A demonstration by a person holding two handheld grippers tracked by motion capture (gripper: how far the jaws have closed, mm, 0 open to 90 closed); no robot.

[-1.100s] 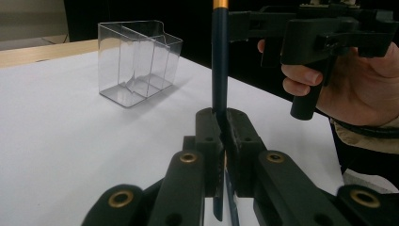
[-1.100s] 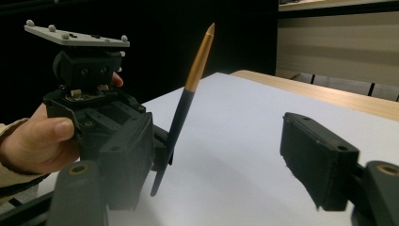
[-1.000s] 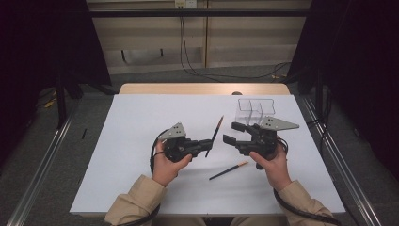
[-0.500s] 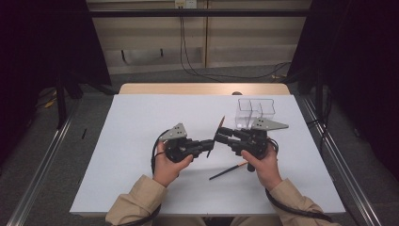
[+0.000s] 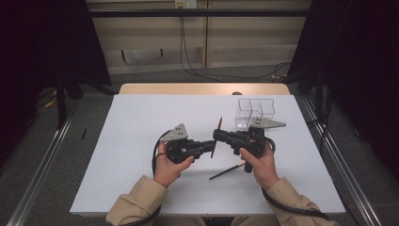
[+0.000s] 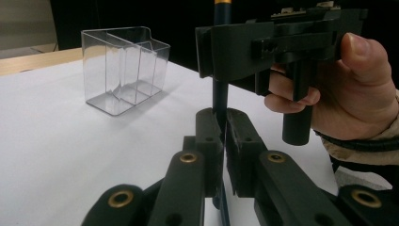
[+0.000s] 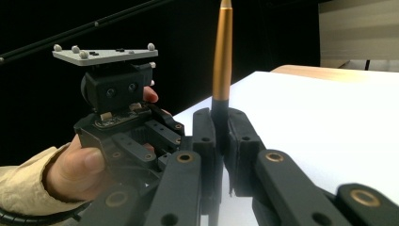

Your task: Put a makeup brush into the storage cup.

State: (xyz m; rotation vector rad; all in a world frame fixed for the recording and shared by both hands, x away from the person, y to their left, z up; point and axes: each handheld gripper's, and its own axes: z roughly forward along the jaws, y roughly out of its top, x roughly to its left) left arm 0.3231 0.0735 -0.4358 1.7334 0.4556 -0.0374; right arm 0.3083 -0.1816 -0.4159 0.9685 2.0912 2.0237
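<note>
Two claws, left (image 5: 210, 147) and right (image 5: 218, 135), clamping one upright brush (image 5: 216, 137), clear organizer (image 5: 255, 113) beyond, second brush (image 5: 227, 171) below

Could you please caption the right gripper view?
Both grippers clamp one upright pen above the table.

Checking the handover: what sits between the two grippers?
A pen, standing nearly upright, clamped by both the left gripper and the right gripper. Both gripper views show their jaws shut on it.
</note>
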